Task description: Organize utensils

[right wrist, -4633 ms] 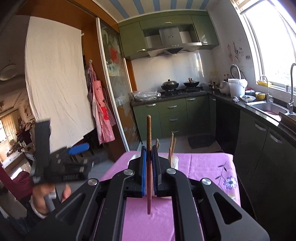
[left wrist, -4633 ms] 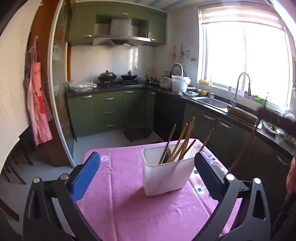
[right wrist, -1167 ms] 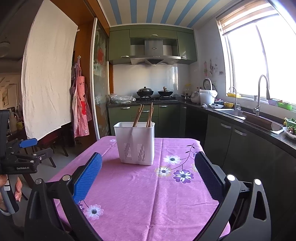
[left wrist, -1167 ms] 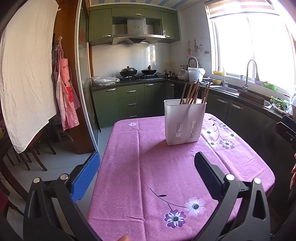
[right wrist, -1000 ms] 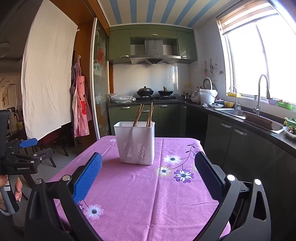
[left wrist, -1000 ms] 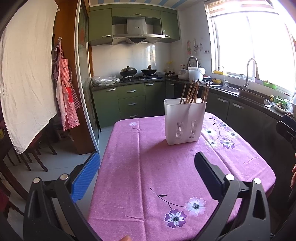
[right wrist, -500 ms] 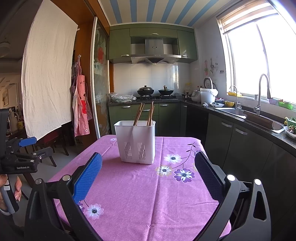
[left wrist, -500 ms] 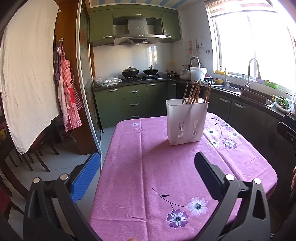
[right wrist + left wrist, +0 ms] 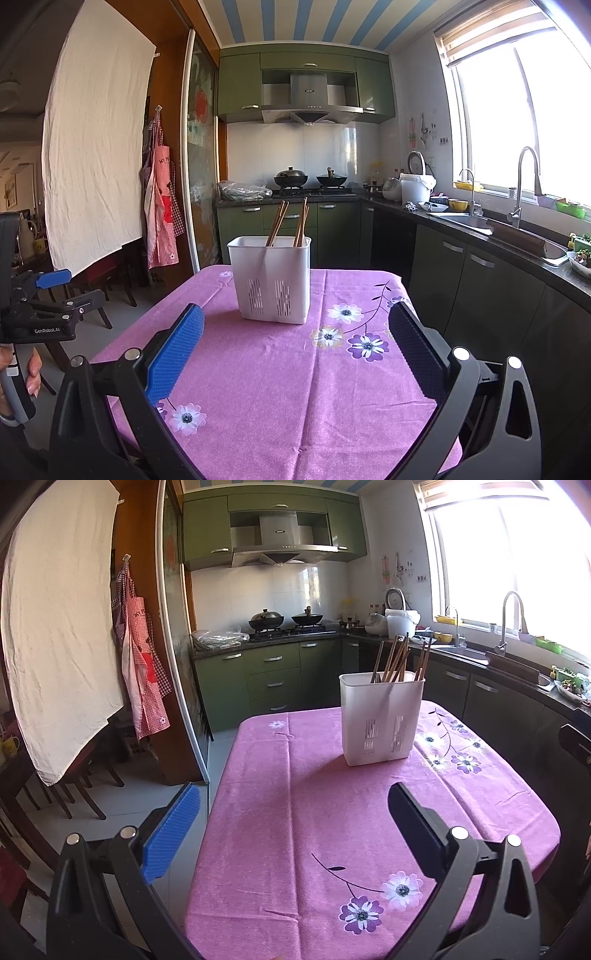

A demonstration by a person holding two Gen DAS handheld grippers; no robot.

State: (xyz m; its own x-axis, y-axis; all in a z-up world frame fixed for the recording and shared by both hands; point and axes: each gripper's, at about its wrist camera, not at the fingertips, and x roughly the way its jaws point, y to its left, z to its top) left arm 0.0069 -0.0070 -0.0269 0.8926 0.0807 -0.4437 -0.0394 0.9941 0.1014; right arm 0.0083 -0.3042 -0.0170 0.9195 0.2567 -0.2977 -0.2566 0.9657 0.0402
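Now that both grippers have drawn back from the white holder (image 9: 381,722), the pink tabletop (image 9: 332,830) lies bare around it, and the chopstick the right gripper (image 9: 295,356) carried seconds ago stands with the other chopsticks (image 9: 397,661) inside; the sorting looks finished. Each gripper hovers low over the near edge, aimed level at the holder, well apart from it. The left gripper (image 9: 295,827) and the right both gape wide, empty.

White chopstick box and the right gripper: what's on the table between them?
In the right wrist view, only the pink flowered tablecloth lies between the white plastic chopstick box and the open right gripper.
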